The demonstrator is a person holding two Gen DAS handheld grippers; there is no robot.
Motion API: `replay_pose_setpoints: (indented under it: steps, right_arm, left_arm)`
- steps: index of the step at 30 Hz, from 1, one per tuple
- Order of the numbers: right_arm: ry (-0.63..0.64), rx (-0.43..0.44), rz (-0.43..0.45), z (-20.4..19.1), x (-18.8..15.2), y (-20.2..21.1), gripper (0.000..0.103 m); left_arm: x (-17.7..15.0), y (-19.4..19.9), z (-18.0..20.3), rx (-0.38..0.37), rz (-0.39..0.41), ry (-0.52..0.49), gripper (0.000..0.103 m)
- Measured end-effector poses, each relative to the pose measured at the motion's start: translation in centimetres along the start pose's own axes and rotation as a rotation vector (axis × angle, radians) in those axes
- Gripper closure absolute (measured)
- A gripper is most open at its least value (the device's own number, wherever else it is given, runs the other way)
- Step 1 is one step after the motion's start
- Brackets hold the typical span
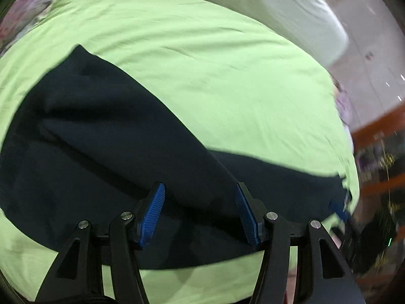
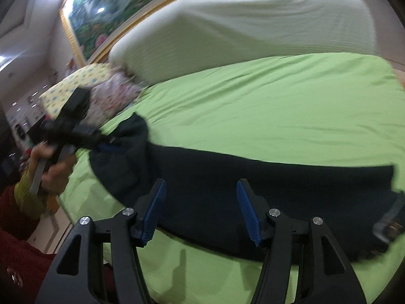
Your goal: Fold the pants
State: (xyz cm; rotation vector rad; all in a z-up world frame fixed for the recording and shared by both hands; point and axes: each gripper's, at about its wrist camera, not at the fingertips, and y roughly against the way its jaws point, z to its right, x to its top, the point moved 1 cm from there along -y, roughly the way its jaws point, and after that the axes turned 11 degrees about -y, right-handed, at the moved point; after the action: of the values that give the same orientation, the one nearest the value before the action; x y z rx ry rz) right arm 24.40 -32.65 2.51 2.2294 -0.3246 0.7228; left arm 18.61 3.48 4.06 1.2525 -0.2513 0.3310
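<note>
Hovering wide apart, left tongs (image 1: pixel 200 212) grip nothing, poised above pants (image 1: pixel 106 147) for pinch. Right tongs (image 2: pixel 201 210) equally wide, empty. Pants lie spread across green bed sheet (image 1: pixel 202 50), one fold started, near edge.

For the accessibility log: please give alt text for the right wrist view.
Open right tongs hover over dark pants lying across a green sheet. At far left, a hand holds the left tongs at the pants' other end; a pale headboard stands behind.
</note>
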Motion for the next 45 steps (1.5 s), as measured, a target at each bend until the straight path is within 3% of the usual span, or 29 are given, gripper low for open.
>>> replay_pose_setpoints:
  steps: [3, 8, 17, 18, 19, 21, 22, 25, 29, 34, 39, 45]
  right_arm:
    - [0.028, 0.044, -0.06, -1.9, 0.5, -2.9, 0.044]
    - [0.079, 0.082, -0.147, -4.6, 0.9, -6.9, 0.044]
    - [0.136, 0.116, -0.305, -6.8, 0.1, -12.8, 0.044]
    - [0.139, 0.117, -0.313, -7.0, 0.1, -13.2, 0.044]
    - [0.144, 0.118, -0.32, -7.2, 0.0, -13.5, 0.044]
    - [0.16, 0.116, -0.331, -7.5, -0.2, -14.0, 0.056]
    - [0.17, 0.109, -0.335, -7.6, -0.3, -14.1, 0.073]
    - [0.188, 0.084, -0.322, -7.7, -0.4, -14.3, 0.094]
    - [0.206, 0.102, -0.287, -8.3, -0.1, -13.2, 0.095]
    - [0.288, 0.115, -0.278, -9.2, -0.6, -11.8, 0.096]
    - [0.355, 0.094, -0.303, -9.9, -1.4, -12.0, 0.096]
    - [0.406, 0.058, -0.335, -10.7, -2.0, -12.9, 0.096]
  left_arm:
    - [2.9, -0.9, -1.1, 0.06, -0.059, 0.053, 0.045]
    - [7.2, -4.4, -2.3, 0.168, -0.226, 0.145, 0.044]
    - [10.4, -9.7, -0.9, 0.357, -0.363, 0.092, 0.046]
    - [10.3, -9.9, -0.9, 0.362, -0.367, 0.089, 0.055]
    - [10.1, -10.1, -0.8, 0.368, -0.363, 0.089, 0.072]
    - [9.7, -9.8, -1.0, 0.339, -0.33, 0.088, 0.082]
    - [9.4, -9.4, -1.1, 0.322, -0.308, 0.086, 0.091]
    - [8.2, -7.4, -1.6, 0.275, -0.223, 0.1, 0.097]
    - [5.5, -3.1, -2.1, 0.167, -0.044, 0.139, 0.099]
    - [-0.5, 2.0, -3.8, 0.045, 0.16, 0.243, 0.099]
    - [-6.4, 3.8, -6.7, -0.034, 0.249, 0.356, 0.099]
    - [-9.3, 1.4, -9.4, -0.097, 0.26, 0.437, 0.098]
